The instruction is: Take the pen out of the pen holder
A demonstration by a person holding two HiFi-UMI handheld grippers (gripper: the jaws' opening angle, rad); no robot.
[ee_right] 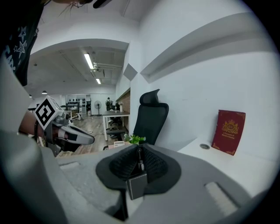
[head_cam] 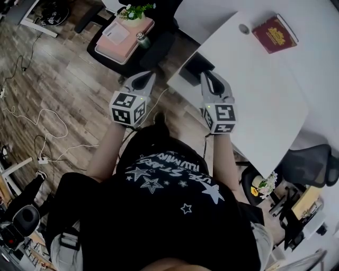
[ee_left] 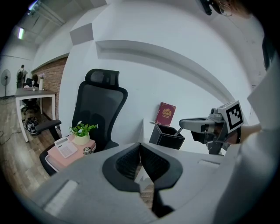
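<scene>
The black pen holder (head_cam: 194, 65) (ee_left: 166, 136) stands at the near corner of the white table (head_cam: 254, 90). My right gripper (head_cam: 206, 77) (ee_left: 185, 124) hovers just over its opening. It is shut on a thin pen (ee_right: 139, 162), which in the left gripper view is a dark line (ee_left: 179, 130) running down into the holder. My left gripper (head_cam: 144, 79) (ee_left: 140, 147) hangs beside the table over the floor, level with the right one, shut on nothing.
A red book (head_cam: 274, 33) (ee_right: 228, 132) lies at the far end of the table beside a round cable grommet (head_cam: 243, 28). A black office chair (ee_left: 98, 109) beyond the left gripper carries a pink box (head_cam: 123, 37) with a potted plant (head_cam: 135, 11). Cables (head_cam: 37, 132) trail over the wooden floor.
</scene>
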